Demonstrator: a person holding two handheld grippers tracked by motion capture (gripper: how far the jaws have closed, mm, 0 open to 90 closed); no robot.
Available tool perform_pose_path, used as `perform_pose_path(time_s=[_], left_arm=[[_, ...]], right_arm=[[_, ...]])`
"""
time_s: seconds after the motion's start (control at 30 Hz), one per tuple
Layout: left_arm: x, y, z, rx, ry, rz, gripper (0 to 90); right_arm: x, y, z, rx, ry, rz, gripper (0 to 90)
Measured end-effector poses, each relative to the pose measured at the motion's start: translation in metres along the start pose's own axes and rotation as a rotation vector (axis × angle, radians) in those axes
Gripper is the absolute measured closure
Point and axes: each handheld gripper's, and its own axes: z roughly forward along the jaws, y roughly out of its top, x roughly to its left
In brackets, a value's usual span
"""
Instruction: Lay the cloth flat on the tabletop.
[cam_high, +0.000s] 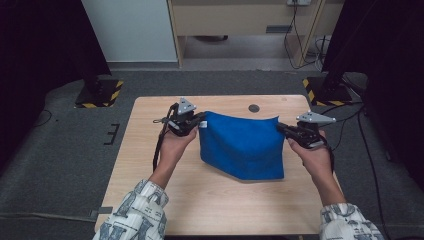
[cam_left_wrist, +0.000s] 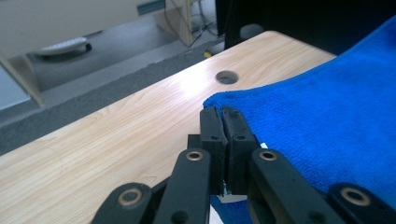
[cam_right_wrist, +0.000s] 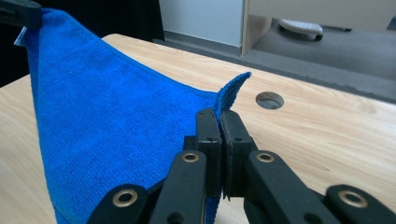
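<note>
A blue cloth (cam_high: 242, 145) hangs stretched between my two grippers above the wooden table (cam_high: 150, 150), its lower edge draping onto the tabletop. My left gripper (cam_high: 199, 123) is shut on the cloth's top left corner; in the left gripper view the jaws (cam_left_wrist: 222, 112) pinch the blue cloth (cam_left_wrist: 327, 116) at its corner. My right gripper (cam_high: 281, 128) is shut on the top right corner; in the right gripper view the jaws (cam_right_wrist: 219, 114) clamp the blue cloth (cam_right_wrist: 116, 121), whose corner tip sticks up past them.
A round cable hole (cam_high: 254, 108) lies in the table behind the cloth. Black stands with yellow-striped bases (cam_high: 97, 94) flank the table on the grey floor. A wooden cabinet (cam_high: 240, 20) stands at the back.
</note>
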Motion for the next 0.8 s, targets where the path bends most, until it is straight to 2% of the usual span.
perform_pose_path(time_s=[0.03,0.07,0.1,0.13,0.17,0.2,0.3,0.33,0.43,0.53,0.57,0.6,0.63,0.67,0.7,0.73,0.77,0.8], left_arm=[[0.005,-0.003,0.013,0.025,0.01,-0.009,87.7],[0.005,-0.003,0.013,0.025,0.01,-0.009,87.7],[0.008,-0.007,0.026,0.052,0.016,-0.007,87.7],[0.008,-0.007,0.026,0.052,0.016,-0.007,87.7],[0.011,-0.013,0.039,0.085,0.02,0.003,87.7],[0.011,-0.013,0.039,0.085,0.02,0.003,87.7],[0.012,-0.021,0.057,0.125,0.023,-0.001,87.7],[0.013,-0.023,0.062,0.134,0.02,-0.007,87.7],[0.013,-0.03,0.078,0.171,0.022,-0.006,87.7],[0.014,-0.032,0.084,0.189,0.028,-0.007,87.5],[0.015,-0.035,0.088,0.194,0.027,-0.023,86.9],[0.015,-0.035,0.088,0.194,0.027,-0.023,84.2],[0.016,-0.036,0.092,0.194,0.019,-0.043,75.2],[0.016,-0.036,0.092,0.194,0.019,-0.043,63.9],[0.015,-0.036,0.092,0.195,0.02,-0.047,63.9],[0.014,-0.034,0.092,0.189,0.033,-0.042,54.2],[0.015,-0.032,0.089,0.155,0.037,-0.046,37.9],[0.015,-0.032,0.089,0.155,0.037,-0.046,34.5]], right_arm=[[-0.006,-0.004,0.01,0.017,-0.002,0.017,87.8],[-0.006,-0.004,0.01,0.017,-0.002,0.017,87.8],[-0.011,-0.009,0.022,0.041,-0.01,0.03,87.8],[-0.013,-0.011,0.027,0.055,-0.011,0.029,87.9],[-0.014,-0.013,0.033,0.062,-0.013,0.033,87.9],[-0.014,-0.013,0.033,0.062,-0.013,0.033,87.9],[-0.02,-0.021,0.055,0.099,-0.023,0.051,88.0],[-0.02,-0.021,0.055,0.099,-0.023,0.051,88.0],[-0.028,-0.03,0.075,0.136,-0.034,0.093,88.0],[-0.031,-0.033,0.082,0.151,-0.036,0.106,87.8],[-0.033,-0.036,0.088,0.155,-0.037,0.118,81.4],[-0.033,-0.036,0.088,0.155,-0.037,0.118,81.4],[-0.033,-0.037,0.092,0.134,-0.028,0.132,63.0],[-0.033,-0.037,0.092,0.134,-0.028,0.132,63.0],[-0.032,-0.036,0.093,0.136,-0.049,0.129,55.2],[-0.031,-0.034,0.092,0.129,-0.067,0.119,49.6],[-0.031,-0.03,0.088,0.1,-0.105,0.109,35.6],[-0.031,-0.03,0.088,0.1,-0.105,0.109,35.6]])
